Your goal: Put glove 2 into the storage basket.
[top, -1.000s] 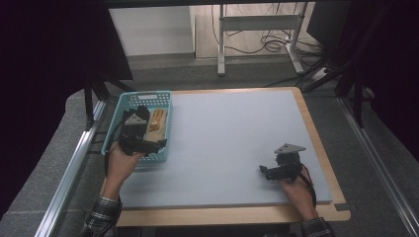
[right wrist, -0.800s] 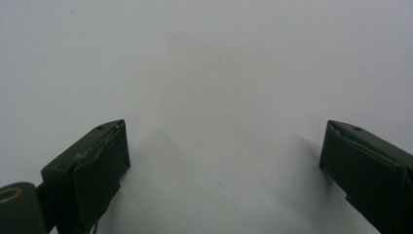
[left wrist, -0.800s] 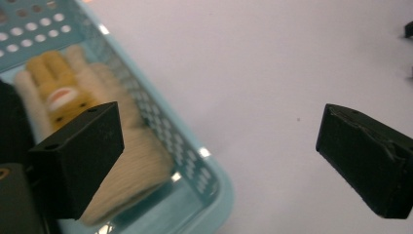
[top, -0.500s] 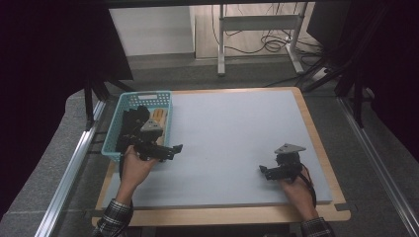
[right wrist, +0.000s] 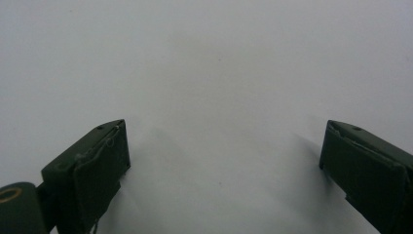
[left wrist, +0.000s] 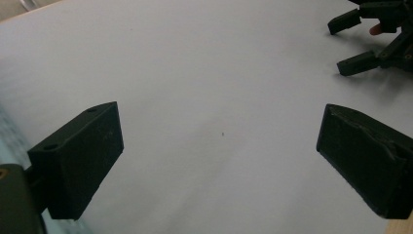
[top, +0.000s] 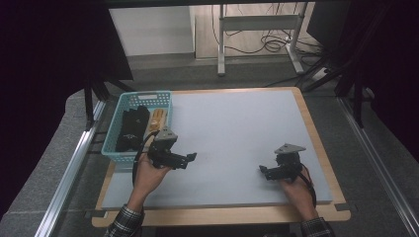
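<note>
Basket sits at the table's far-left edge, holding a dark bundle and a tan item beside it; can't tell what either is. Both lie inside, untouched, nothing lifted out. Left gripper hovers just right of the basket's near corner, over bare mat, jaws pointing right toward the table's middle. Jaws wide apart and empty: the left gripper view has nothing but grey surface between them, with the other gripper's fingertips showing far off at top right. My read: the hand is clear of the basket with nothing in it, so either an aborted pick or a reposition before another go; the open jaws fit that. Right gripper rests low near the table's front right, well apart from the basket, jaws also spread and empty in its own view; looks parked, out of the way, waiting. Versus a second ago: the left gripper was over the basket's near end, above the contents; half a second ago it was at the rim's right side; now it's fully out over the mat. Basket contents look unchanged across those frames. Right gripper hasn't moved.
</note>
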